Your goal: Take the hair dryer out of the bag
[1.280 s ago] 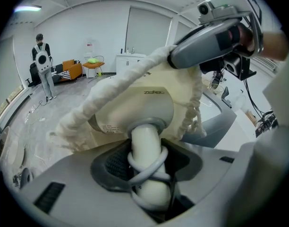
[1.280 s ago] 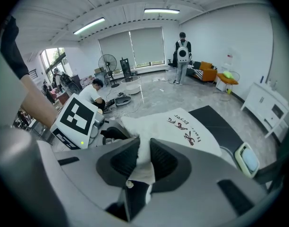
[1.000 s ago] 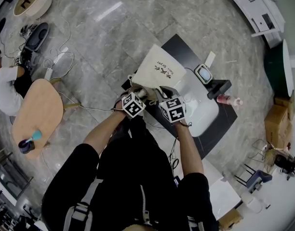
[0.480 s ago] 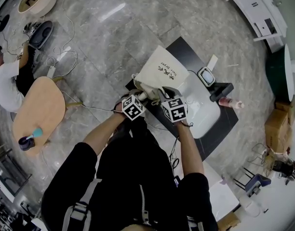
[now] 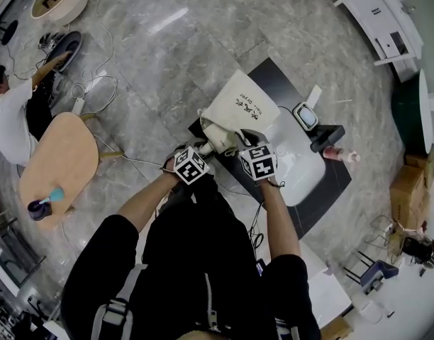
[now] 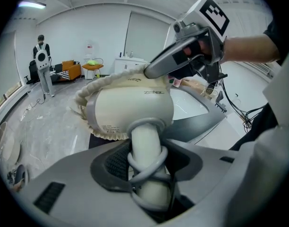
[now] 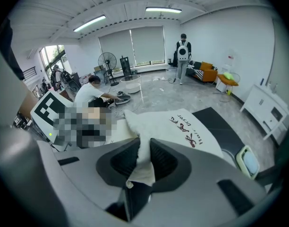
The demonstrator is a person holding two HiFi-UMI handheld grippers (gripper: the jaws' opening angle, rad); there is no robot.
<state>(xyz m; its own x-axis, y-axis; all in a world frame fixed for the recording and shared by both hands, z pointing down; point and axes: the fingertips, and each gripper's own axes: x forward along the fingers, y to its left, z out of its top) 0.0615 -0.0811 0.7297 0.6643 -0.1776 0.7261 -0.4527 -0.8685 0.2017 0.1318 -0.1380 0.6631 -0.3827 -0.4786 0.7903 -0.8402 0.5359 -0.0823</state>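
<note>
The grey stone floor [image 5: 167,41] is shiny, with pale streaks like marble. On it stands a dark, flat desk [image 5: 323,190] with straight edges. A big white shape [image 5: 302,172] with round corners lies on the desk. It may be a smooth tray or a lid; the head view is too small to tell.

The bag [image 5: 242,108] lies on the desk's near corner. It is soft cream cloth, flat and nearly square, with dark and red writing on its side. Its mouth faces the person and gapes open. A thick braided rope handle [image 6: 102,84] curls around the opening.

The hair dryer [image 6: 135,105] is at the bag's mouth. Its fat round body is partly out, with the frilly cloth edge just behind it. The body is smooth, cream plastic with a grey ring at the back. Its tube-shaped handle sticks out toward the left gripper [image 6: 147,160].

The left gripper's fingers are clamped on that handle. A grey rubbery cord [image 6: 147,167] is looped around the handle between them.

The right gripper [image 7: 142,162] has its fingers pinched tight on a fold of the bag's cloth edge.
</note>
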